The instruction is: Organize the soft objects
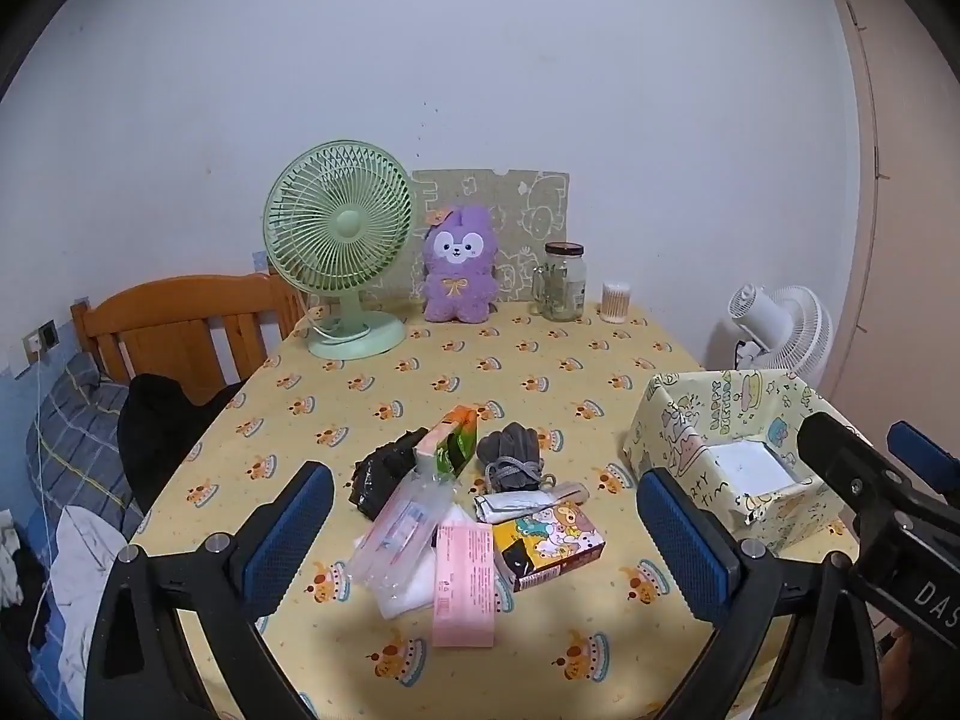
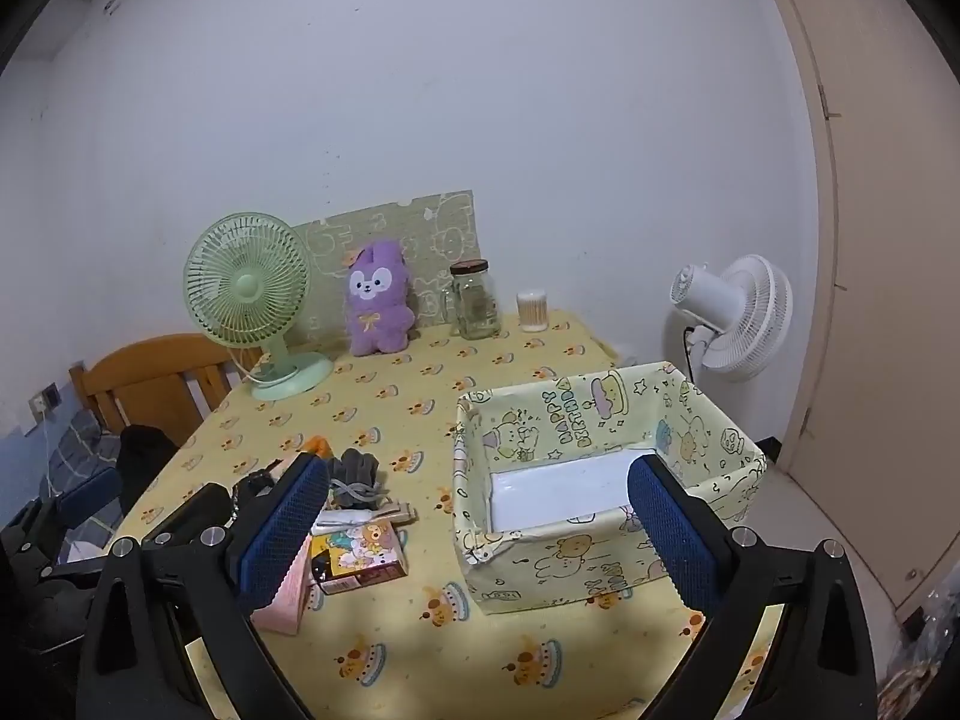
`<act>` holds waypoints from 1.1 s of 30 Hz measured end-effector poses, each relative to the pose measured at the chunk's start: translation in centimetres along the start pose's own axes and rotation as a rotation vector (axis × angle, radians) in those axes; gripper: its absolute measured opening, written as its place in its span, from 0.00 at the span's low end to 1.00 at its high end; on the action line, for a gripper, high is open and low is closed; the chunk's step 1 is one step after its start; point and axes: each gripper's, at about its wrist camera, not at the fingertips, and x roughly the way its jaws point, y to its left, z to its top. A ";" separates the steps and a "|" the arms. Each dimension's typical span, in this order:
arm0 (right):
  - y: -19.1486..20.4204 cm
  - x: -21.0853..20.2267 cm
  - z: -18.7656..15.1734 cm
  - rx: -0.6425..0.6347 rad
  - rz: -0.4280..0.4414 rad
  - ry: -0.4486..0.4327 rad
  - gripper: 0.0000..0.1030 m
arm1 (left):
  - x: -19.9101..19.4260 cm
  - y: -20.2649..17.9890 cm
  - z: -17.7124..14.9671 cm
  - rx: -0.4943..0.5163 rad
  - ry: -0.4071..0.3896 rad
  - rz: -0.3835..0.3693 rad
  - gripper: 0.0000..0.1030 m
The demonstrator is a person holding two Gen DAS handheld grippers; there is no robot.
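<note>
Your left wrist view looked from the table's (image 1: pixel 540 672) near edge toward the far wall, over the pile. Right view sat further right, nearer the fabric box (image 2: pixel 606 570). Both shared the green fan (image 1: pixel 339 228).

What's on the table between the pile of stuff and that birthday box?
Nothing: in the right wrist view only bare yellow tablecloth separates the cartoon carton at the pile's edge from the fabric box.

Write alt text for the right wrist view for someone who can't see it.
An open right gripper hovers over a yellow tablecloth, with an empty fabric bin ahead. A pile of small items lies left of the bin; a green fan, purple plush and jar stand by the wall.
</note>
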 end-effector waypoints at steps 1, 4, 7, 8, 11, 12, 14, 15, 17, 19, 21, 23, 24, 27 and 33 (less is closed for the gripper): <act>0.1 0.0 0.0 0.000 -0.004 0.003 0.98 | 0.0 0.0 0.0 0.001 0.000 0.000 0.98; 0.1 0.0 -0.1 -0.002 -0.004 0.003 0.98 | 0.1 0.0 0.1 -0.002 0.003 -0.002 0.98; 0.2 -0.3 0.0 0.002 -0.003 0.003 0.98 | 0.0 -0.1 0.0 -0.002 0.002 -0.002 0.98; 0.2 -0.3 0.0 0.004 -0.003 0.004 0.98 | 0.0 -0.2 0.0 -0.001 0.001 -0.001 0.98; 0.2 -0.4 0.2 0.007 -0.002 0.003 0.98 | -0.1 -0.2 0.0 -0.002 -0.004 0.001 0.97; 0.2 -0.4 0.2 0.007 -0.003 0.001 0.98 | -0.1 -0.3 0.0 -0.002 -0.006 0.001 0.98; 0.2 -0.5 0.2 0.007 -0.007 -0.004 0.98 | -0.2 -0.3 0.0 -0.003 -0.007 0.000 0.98; 0.2 -0.5 0.1 0.009 -0.007 -0.005 0.98 | -0.2 -0.3 0.0 -0.002 -0.007 -0.001 0.97; 0.2 -0.5 0.0 0.015 -0.001 0.000 0.98 | -0.4 -0.2 0.0 -0.001 -0.008 -0.004 0.97; 0.1 -0.5 0.1 0.017 0.002 0.003 0.98 | -0.5 -0.2 -0.1 -0.001 -0.010 -0.003 0.97; 0.2 -0.5 0.1 0.011 -0.002 0.000 0.98 | -0.6 -0.2 -0.1 -0.001 -0.010 -0.004 0.97; 0.2 -0.6 0.1 0.010 -0.002 -0.001 0.98 | -0.6 -0.3 -0.1 -0.002 -0.012 -0.003 0.98; 0.1 -0.6 0.1 0.010 -0.002 -0.001 0.98 | -0.6 -0.3 -0.1 -0.001 -0.011 -0.001 0.97; 0.1 -0.6 0.1 0.010 -0.002 0.000 0.98 | -0.5 -0.4 -0.1 0.000 -0.011 0.000 0.97; 0.0 -0.7 0.0 0.010 -0.004 0.001 0.98 | -0.6 -0.3 -0.1 -0.002 -0.011 -0.001 0.97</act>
